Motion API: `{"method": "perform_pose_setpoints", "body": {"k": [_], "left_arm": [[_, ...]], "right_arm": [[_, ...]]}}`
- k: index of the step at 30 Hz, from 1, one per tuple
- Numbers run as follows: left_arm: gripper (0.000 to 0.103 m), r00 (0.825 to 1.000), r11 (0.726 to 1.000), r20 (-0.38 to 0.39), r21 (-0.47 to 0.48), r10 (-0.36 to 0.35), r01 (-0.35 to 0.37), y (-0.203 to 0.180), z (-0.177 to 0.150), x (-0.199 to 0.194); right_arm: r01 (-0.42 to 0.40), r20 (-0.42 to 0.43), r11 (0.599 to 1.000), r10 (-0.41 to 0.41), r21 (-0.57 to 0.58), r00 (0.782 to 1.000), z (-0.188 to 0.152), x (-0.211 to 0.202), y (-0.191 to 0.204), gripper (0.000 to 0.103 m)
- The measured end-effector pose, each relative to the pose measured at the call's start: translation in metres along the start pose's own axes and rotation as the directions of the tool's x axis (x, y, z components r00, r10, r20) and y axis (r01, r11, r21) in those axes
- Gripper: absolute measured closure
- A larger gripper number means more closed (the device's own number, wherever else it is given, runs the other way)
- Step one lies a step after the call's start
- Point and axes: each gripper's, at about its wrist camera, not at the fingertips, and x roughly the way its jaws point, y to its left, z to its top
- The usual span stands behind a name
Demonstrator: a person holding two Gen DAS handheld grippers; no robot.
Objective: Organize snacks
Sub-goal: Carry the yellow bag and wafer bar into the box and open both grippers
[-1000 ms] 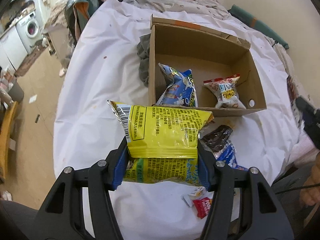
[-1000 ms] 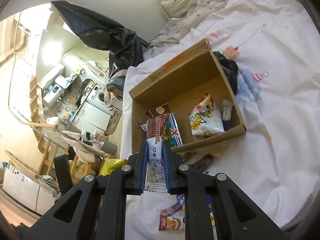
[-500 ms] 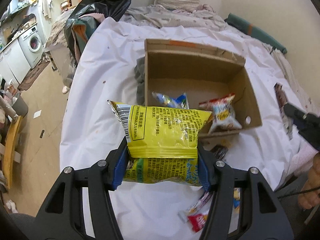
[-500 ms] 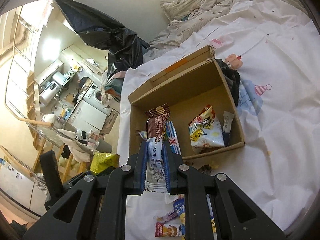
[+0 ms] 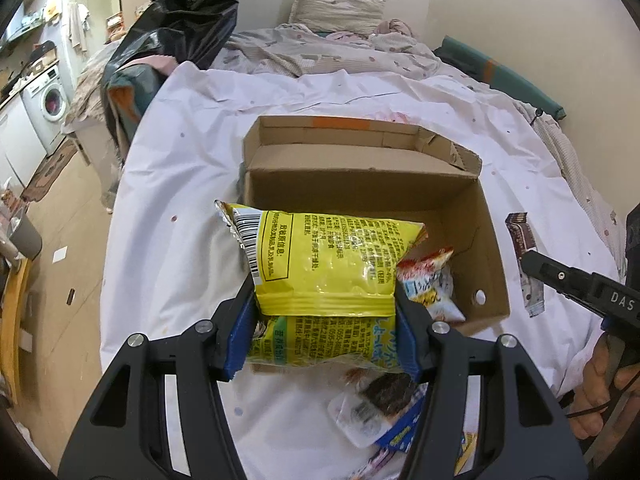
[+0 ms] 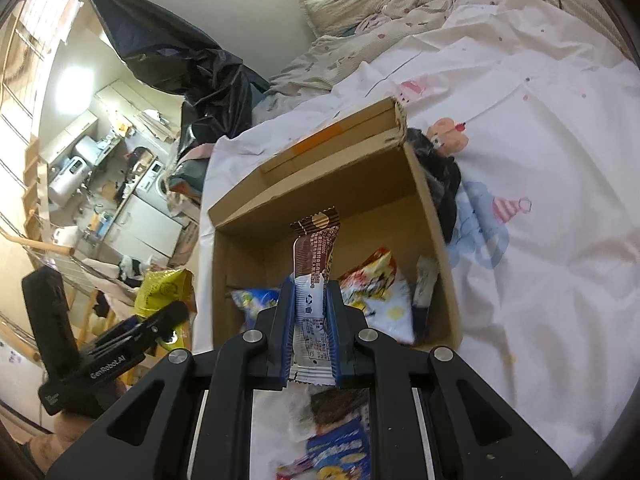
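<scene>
My left gripper (image 5: 325,312) is shut on a yellow snack bag (image 5: 324,260), held above the near left corner of the open cardboard box (image 5: 490,240). My right gripper (image 6: 311,316) is shut on a brown and white wafer bar (image 6: 314,264), upright over the box's (image 6: 432,216) near wall. The bar and right gripper also show in the left wrist view (image 5: 524,256), right of the box. Inside the box lie a white and red snack bag (image 6: 380,296), a blue bag (image 6: 256,300) and a small packet (image 6: 424,280). Loose snacks (image 5: 384,408) lie on the white sheet below my grippers.
The box sits on a bed with a white sheet (image 5: 180,184). A dark cloth (image 6: 440,184) lies against the box's right outer wall. A black plastic bag (image 5: 180,8) and rumpled bedding (image 5: 320,44) are at the far end. The floor (image 5: 60,240) drops off left.
Both grippers have risen and moved toward the box with their snacks still held. The box now looks farther below, and the right gripper with the bar has come into the left wrist view.
</scene>
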Motion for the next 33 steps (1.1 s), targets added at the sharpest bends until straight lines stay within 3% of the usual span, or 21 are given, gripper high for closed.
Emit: {"method": "perform_pose_setpoints", "body": {"k": [7,14,25,33], "left_arm": [[0.047,1.0,1.0,-0.022,0.018,-0.005,0.005,-0.015,0.012,0.038],[0.047,0.998,0.999,-0.056,0.031,-0.022,0.024,-0.024,0.004,0.071],[0.046,0.997,0.999,-0.073,0.038,-0.036,0.039,-0.027,0.004,0.082],[0.046,0.997,0.998,-0.072,0.039,-0.035,0.038,-0.025,0.003,0.082]], "right_arm": [[0.074,-0.015,0.997,-0.074,-0.002,0.997,0.013,0.017,-0.014,0.087],[0.134,-0.062,0.991,-0.134,-0.004,0.989,0.006,0.031,-0.022,0.087],[0.168,-0.152,0.985,-0.162,0.032,0.975,0.002,0.054,-0.028,0.087],[0.175,-0.169,0.984,-0.168,0.026,0.971,0.0,0.057,-0.027,0.087]]}}
